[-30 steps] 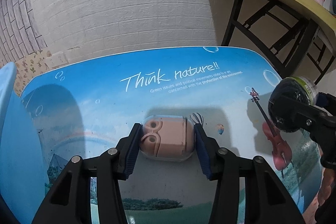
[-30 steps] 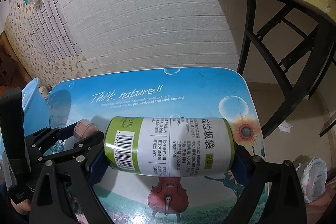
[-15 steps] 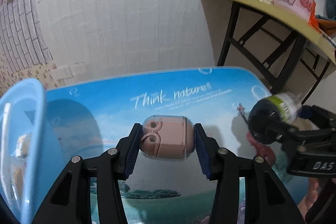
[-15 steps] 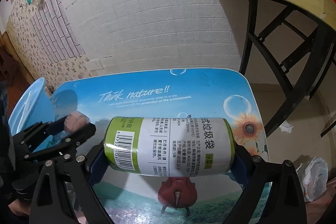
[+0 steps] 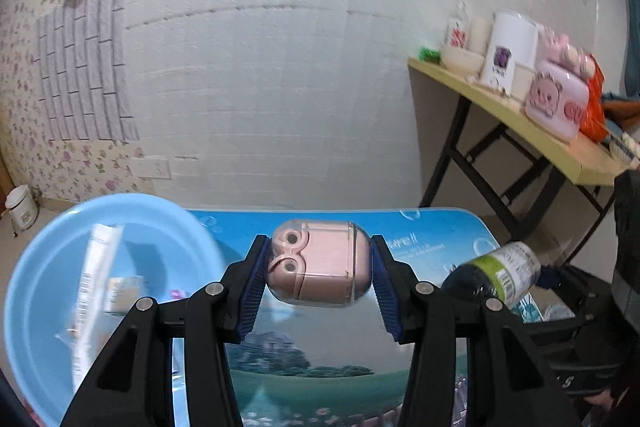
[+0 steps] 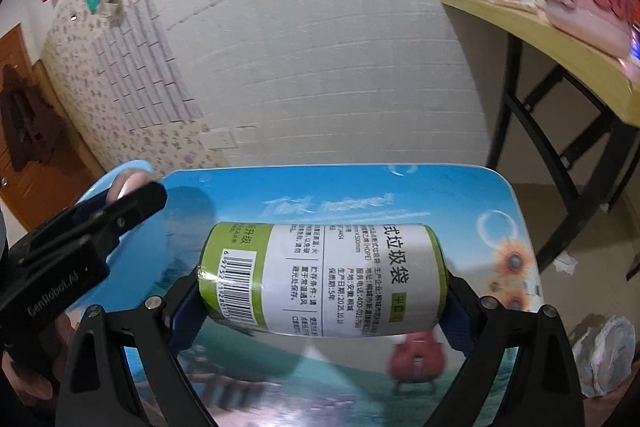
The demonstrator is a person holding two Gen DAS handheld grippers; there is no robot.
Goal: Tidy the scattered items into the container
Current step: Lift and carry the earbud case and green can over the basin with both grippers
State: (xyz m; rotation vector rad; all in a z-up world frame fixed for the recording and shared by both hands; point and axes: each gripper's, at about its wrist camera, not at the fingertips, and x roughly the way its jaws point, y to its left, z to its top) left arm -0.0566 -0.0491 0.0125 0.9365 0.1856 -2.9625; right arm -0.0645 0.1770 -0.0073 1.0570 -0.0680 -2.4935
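Left gripper (image 5: 318, 275): fingers (image 5: 252, 291) narrowly apart, clamped on pink earbud case (image 5: 320, 263), held above worktop (image 5: 436, 239), beside blue basin (image 5: 48, 267).
Right gripper (image 6: 320, 283): fingers (image 6: 460, 311) wide apart, clamped endwise on garbage-bag roll (image 6: 320, 279), above worktop.
Basin contents: tube, small packets; blurred.

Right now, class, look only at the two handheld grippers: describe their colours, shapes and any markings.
Both grippers are black and angular, each with two forked arms studded with silver screws. The left gripper has ribbed blue pads lining its jaws; the right gripper has smoother blue pads. Pale lettering reading "GenRobot.AI" marks the left gripper's body in the right wrist view.
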